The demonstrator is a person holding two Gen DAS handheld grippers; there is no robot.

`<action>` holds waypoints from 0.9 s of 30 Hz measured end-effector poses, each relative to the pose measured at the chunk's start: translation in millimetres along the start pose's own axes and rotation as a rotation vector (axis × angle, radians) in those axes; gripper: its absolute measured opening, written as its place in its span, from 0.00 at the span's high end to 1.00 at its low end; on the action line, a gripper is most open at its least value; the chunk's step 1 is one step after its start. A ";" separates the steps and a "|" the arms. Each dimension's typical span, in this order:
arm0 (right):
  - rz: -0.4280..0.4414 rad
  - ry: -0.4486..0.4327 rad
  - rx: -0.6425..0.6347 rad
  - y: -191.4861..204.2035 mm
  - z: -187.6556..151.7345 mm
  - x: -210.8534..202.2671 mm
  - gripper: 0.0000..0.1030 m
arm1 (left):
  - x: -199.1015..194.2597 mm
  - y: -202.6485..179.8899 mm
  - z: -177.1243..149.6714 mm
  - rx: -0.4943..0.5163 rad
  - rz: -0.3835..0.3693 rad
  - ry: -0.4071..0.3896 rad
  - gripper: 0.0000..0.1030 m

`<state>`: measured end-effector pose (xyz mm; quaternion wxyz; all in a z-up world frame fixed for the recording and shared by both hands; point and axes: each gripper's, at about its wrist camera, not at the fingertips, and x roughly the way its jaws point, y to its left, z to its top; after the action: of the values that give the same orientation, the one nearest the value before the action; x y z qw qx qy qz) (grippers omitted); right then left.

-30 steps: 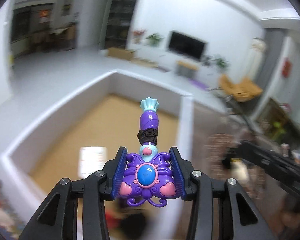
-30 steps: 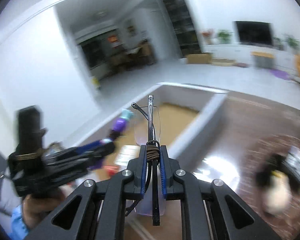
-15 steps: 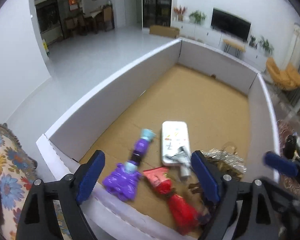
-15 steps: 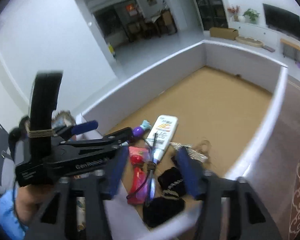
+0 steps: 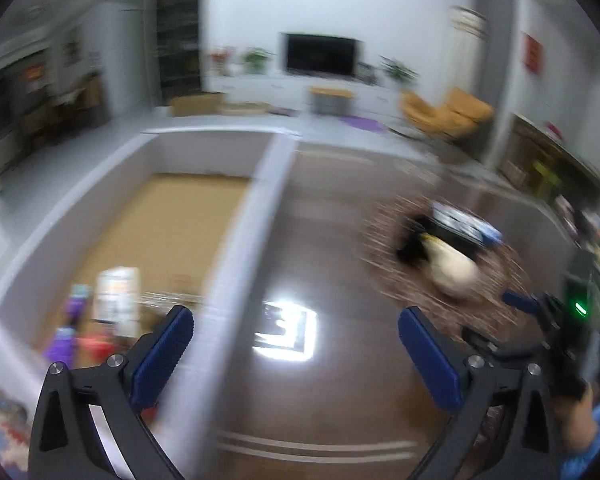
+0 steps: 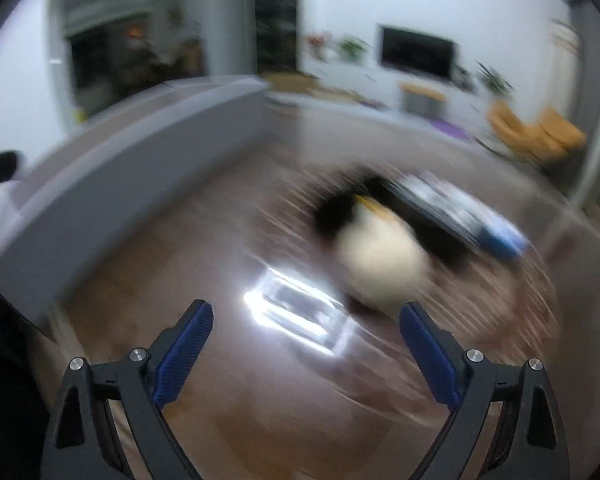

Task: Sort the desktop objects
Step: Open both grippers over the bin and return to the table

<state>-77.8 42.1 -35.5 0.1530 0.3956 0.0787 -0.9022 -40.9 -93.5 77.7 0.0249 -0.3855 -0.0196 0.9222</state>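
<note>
Both my tongs, left (image 5: 296,334) and right (image 6: 306,330), are spread wide w/ nothing in them. Next thing: plump black-and-cream soft toy (image 6: 374,256) on the woven round mat (image 6: 500,300), far right on the dark wooden surface (image 6: 228,400). Prob. light, squashy; pinch mid-body. White-walled cardboard-floored box (image 5: 240,236), left, holds a purple plastic toy (image 5: 66,334), white flat packet (image 5: 118,300), red bits, blurred.

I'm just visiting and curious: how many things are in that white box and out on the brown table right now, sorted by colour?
In the white box:
Purple: 1, the purple toy
Red: 1, the red item
White: 1, the white tube
On the table:
Black and cream: 1, the plush toy
Black with blue: 1, the flat pack
Total: 5; blur may hide more.
</note>
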 end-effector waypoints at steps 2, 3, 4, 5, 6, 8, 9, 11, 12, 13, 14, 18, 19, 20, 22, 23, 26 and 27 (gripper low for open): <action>-0.054 0.057 0.055 -36.6 -17.9 5.8 0.08 | 26.4 -35.7 -13.1 0.046 -0.052 0.068 0.00; -0.067 0.075 0.073 -49.8 -22.2 5.8 0.08 | 40.4 -49.7 -20.0 0.066 -0.058 0.099 0.00; -0.090 0.106 0.099 -66.9 -34.2 8.4 0.08 | 58.5 -65.5 -29.5 0.090 -0.056 0.136 0.00; -0.106 0.123 0.115 -77.1 -39.9 8.7 0.08 | 72.3 -75.4 -38.7 0.109 -0.047 0.165 0.00; -0.117 0.139 0.132 -87.5 -47.8 4.9 0.07 | 85.0 -84.9 -45.1 0.130 -0.036 0.189 0.00; -0.110 0.120 0.175 -103.0 -56.2 -1.0 0.05 | 103.7 -98.7 -57.9 0.185 0.001 0.218 0.00; -0.124 0.117 0.185 -106.3 -59.0 -1.1 0.04 | 106.4 -103.0 -63.0 0.210 0.023 0.223 0.00; -0.117 0.110 0.198 -107.5 -58.9 0.2 0.03 | 111.5 -102.9 -62.8 0.222 0.026 0.206 0.00; -0.125 0.117 0.192 -106.2 -58.3 2.2 0.00 | 114.7 -102.0 -60.7 0.211 0.021 0.210 0.00; -0.135 0.126 0.186 -103.6 -57.5 3.5 0.00 | 117.2 -100.9 -59.0 0.200 0.013 0.215 0.00; -0.137 0.125 0.186 -98.5 -55.4 2.2 0.00 | 120.3 -99.6 -57.2 0.182 -0.002 0.217 0.00; -0.142 0.126 0.193 -102.0 -50.6 10.8 0.00 | 125.8 -90.4 -53.5 0.117 -0.019 0.182 0.00; -0.142 0.126 0.193 -102.2 -50.3 11.4 0.00 | 127.8 -91.6 -53.0 0.113 -0.016 0.177 0.00; -0.142 0.126 0.193 -102.3 -50.3 11.6 0.00 | 129.3 -92.7 -53.1 0.112 -0.015 0.177 0.00; -0.142 0.126 0.193 -102.3 -50.3 11.8 0.00 | 129.4 -93.0 -53.3 0.113 -0.016 0.176 0.00; -0.142 0.126 0.193 -102.3 -50.4 11.6 0.00 | 129.3 -92.9 -53.8 0.113 -0.017 0.175 0.00; -0.142 0.126 0.194 -102.3 -50.5 11.7 0.00 | 130.0 -92.9 -55.6 0.114 -0.020 0.174 0.00; -0.143 0.126 0.194 -102.3 -50.6 11.6 0.00 | 130.0 -92.9 -55.8 0.113 -0.020 0.174 0.00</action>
<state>-85.0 149.2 -76.1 0.0444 0.4576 0.0286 -0.8876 -89.5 8.2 -48.6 0.0572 -0.4620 0.0308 0.8845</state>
